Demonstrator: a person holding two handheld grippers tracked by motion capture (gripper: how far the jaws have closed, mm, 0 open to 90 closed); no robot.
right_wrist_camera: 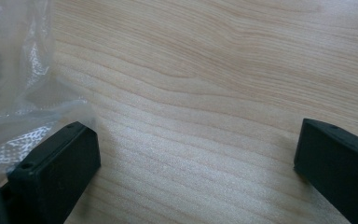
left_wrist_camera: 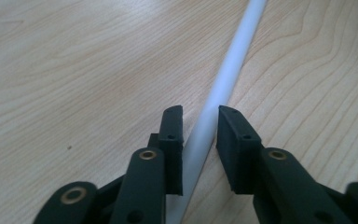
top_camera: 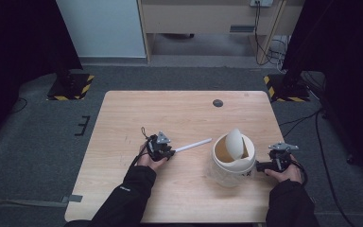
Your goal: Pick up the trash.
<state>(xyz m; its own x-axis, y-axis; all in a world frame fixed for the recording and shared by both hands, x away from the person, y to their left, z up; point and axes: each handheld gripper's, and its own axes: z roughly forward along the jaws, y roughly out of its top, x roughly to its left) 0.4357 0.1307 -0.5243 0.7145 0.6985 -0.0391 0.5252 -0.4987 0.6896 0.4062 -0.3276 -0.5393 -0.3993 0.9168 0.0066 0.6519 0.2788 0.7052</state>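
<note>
At the left of the high view, the left gripper (top_camera: 169, 153) sat low on the wooden worktop (top_camera: 179, 113), held in the person's left hand (top_camera: 147, 160). Its fingers (left_wrist_camera: 171, 140) were pinching a thin white tube (top_camera: 193, 145). In the left gripper view the two black pads pressed against the tube from either side, with the worktop's grain showing beneath.

The tube was a slim, straight, plain white rod, smooth and matte, the same width along its whole visible length. It lay flat, or nearly so, on the worktop, left of centre and toward the person's side. Its long axis ran from the gripper out toward about two o'clock in the high view, the free end pointing at the rim of a white bucket (top_camera: 232, 166). That free end stopped just short of the bucket, not touching it. In the left gripper view the tube (left_wrist_camera: 223, 79) ran from the pads up toward about one o'clock.

The bucket stood upright right of centre, its mouth open, with a pale curved sheet (top_camera: 236, 144) rising from inside it.

At the far right, the right gripper (top_camera: 261, 166) rested beside the bucket at about three o'clock of it, in the person's right hand (top_camera: 283, 173). Its fingers (right_wrist_camera: 56, 163) were spread wide apart over bare wood, gripping nothing, and a crinkled clear plastic film (right_wrist_camera: 18, 84) lay just beside the left one.
</note>
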